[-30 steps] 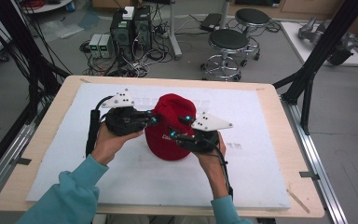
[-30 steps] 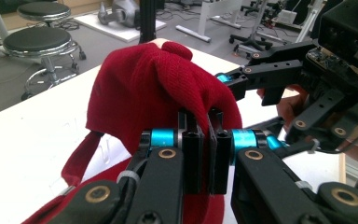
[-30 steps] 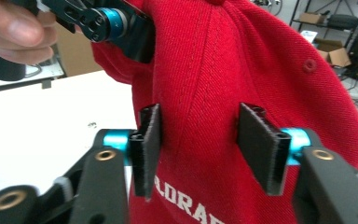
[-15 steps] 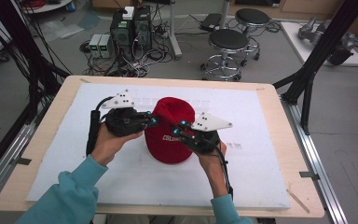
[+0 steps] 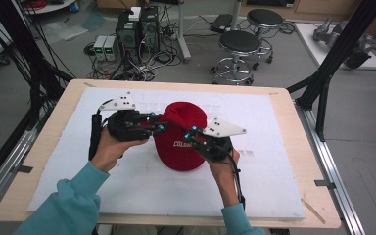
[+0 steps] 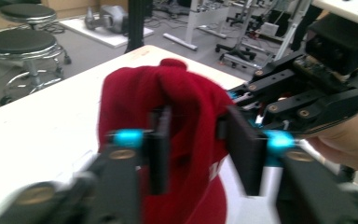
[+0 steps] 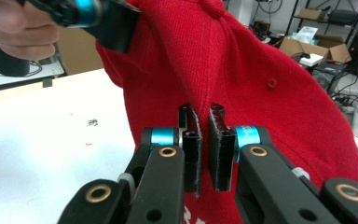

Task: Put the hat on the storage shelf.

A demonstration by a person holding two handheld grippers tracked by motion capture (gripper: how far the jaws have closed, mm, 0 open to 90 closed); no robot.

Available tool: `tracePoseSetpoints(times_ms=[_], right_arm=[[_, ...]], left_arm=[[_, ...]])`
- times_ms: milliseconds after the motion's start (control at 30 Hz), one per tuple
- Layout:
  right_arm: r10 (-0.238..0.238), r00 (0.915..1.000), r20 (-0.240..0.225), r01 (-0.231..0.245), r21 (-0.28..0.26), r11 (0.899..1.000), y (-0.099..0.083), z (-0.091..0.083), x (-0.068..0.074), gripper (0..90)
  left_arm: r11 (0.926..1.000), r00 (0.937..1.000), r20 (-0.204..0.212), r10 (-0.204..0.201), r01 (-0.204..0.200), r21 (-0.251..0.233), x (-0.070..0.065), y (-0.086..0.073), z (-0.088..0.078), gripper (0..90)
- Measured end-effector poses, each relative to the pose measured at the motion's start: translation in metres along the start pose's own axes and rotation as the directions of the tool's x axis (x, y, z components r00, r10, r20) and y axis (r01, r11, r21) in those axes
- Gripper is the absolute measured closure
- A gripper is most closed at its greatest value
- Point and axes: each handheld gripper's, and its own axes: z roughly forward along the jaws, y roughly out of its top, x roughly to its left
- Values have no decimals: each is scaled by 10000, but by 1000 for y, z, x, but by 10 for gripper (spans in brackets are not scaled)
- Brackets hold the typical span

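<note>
High view: one red fabric baseball cap (image 5: 181, 137) sits near the middle of the white foam-covered tabletop (image 5: 274, 191), between two hand-held grippers. The left gripper (image 5: 157, 125) reaches the cap's left side; the right gripper (image 5: 191, 135) reaches its right front, near the white lettering.

Right gripper view: the right gripper's jaws are clenched on a raised fold of the cap's crown, with only the pinched cloth between the pads. Left gripper view: the left gripper's jaws stand apart, one on each side of a bulge of the crown, with cloth between them. The frame is blurred, so contact of the pads with the cloth cannot be confirmed.

Handling, as a judgement: the cap appears light and soft. The crown panels crease and gather readily, so any pinched fold gives a hold, but the cloth will stretch and sag. The brim is probably the stiffest part and would give a firmer hold.

Count: one cap, two grippers, one tabletop.
</note>
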Motion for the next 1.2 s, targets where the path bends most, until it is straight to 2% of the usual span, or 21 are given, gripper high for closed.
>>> tracePoseSetpoints(times_ms=[67,133,200,367,533,600,700,833,1000,1200], right_arm=[[-67,10000,2,67,-107,9999,0,0,0,859],[81,10000,-20,-81,-193,9998,1,-1,-1,858],[180,9998,19,-179,-250,9995,0,-3,-3,858],[286,9996,63,-281,-573,9980,1,-8,-6,858],[392,9992,61,-386,-799,9961,2,-15,-10,858],[372,9992,115,-361,-868,9956,3,-17,-11,858],[413,9991,108,-400,-1031,9939,5,-20,-11,858],[438,9990,55,-429,-1111,9929,8,-21,-12,858],[418,9991,-64,-423,-1335,9901,14,-22,-11,858],[344,9991,-255,-379,-1547,9872,22,-23,-10,858]], left_arm=[[9998,9997,147,-185,184,106,2,0,-1,434],[9996,9995,186,-266,264,74,2,0,-3,280],[9996,9996,109,-270,270,-47,3,0,-7,201],[9993,9993,-215,-314,310,-195,7,-1,-19,181],[9994,9994,-257,-228,222,-270,11,-4,-33,181],[9993,9991,-347,-258,249,-263,11,-8,-39,180],[9999,9994,-348,-83,80,-101,11,-16,-45,173],[9996,9988,-417,-271,274,68,14,-28,-52,173],[9985,9987,-234,-450,457,306,18,-43,-54,173],[9965,9973,127,-729,723,425,19,-62,-45,180]])
